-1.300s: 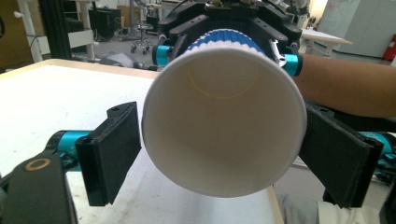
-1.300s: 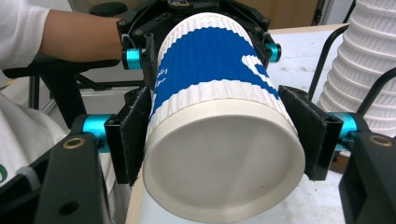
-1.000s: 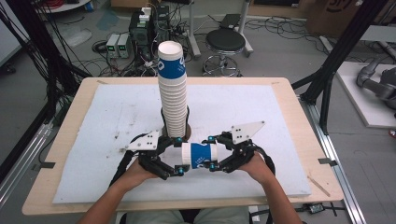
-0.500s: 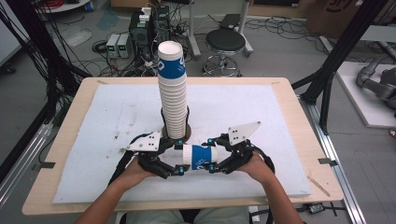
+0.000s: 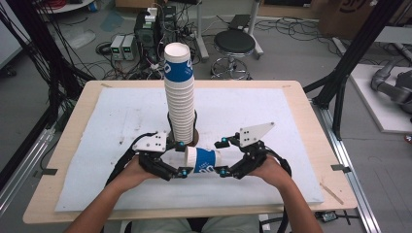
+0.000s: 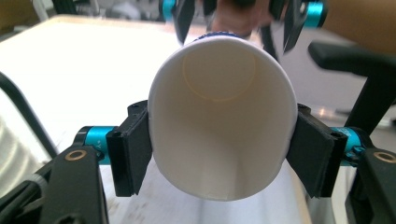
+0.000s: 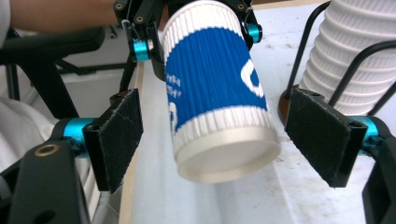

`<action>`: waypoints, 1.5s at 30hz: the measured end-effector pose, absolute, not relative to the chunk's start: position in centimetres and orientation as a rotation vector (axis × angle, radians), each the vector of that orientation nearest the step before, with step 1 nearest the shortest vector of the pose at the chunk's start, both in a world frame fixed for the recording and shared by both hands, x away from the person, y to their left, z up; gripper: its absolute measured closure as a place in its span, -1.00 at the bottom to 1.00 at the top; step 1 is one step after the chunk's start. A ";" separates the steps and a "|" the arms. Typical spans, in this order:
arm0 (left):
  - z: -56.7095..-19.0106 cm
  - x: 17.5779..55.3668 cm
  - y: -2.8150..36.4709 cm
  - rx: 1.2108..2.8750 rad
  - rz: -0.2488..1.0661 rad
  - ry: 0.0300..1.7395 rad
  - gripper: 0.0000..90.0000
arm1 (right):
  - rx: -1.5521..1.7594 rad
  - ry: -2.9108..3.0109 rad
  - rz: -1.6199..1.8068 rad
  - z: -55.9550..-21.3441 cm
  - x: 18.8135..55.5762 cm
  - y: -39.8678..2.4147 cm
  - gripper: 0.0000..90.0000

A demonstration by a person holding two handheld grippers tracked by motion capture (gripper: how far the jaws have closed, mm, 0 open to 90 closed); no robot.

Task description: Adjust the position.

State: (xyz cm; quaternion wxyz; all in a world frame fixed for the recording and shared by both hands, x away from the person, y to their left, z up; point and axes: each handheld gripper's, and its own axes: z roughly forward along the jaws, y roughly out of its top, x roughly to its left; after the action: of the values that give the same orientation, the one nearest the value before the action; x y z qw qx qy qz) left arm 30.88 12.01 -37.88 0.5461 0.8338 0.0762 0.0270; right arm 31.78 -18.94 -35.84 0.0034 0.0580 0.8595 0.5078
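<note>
High view: a single blue-and-white paper cup (image 5: 203,160) lay sideways above the near middle of the tabletop (image 5: 291,104), between the left claw (image 5: 180,158) and the right claw (image 5: 224,156), just in front of the tall cup stack (image 5: 179,97) in its wire holder. Compared with half a second earlier, the right claw's jaws had just been opening; the cup's base end was between them but apparently free. Judged: a hand-over from right to left, now essentially done.

Left gripper view: the left claw was clamped on the cup's rim end, pads (image 6: 133,151) pressing the mouth slightly oval.

Right gripper view: the right claw's pads (image 7: 116,135) stood clear of the cup (image 7: 217,88) on both sides. The holder's base was cut off; the cup's print was partly blurred.
</note>
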 end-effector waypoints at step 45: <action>-34.5 31.4 8.1 2.393 0.090 0.151 -0.34 | -0.031 2.954 0.894 -35.1 32.5 -11.6 -0.31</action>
State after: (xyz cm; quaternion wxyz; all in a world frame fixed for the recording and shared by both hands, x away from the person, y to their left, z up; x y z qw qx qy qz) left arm 31.38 8.13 -34.47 0.3626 0.9294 0.0585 0.0350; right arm 32.46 -11.64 -35.05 0.0274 -0.0102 0.9567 0.2897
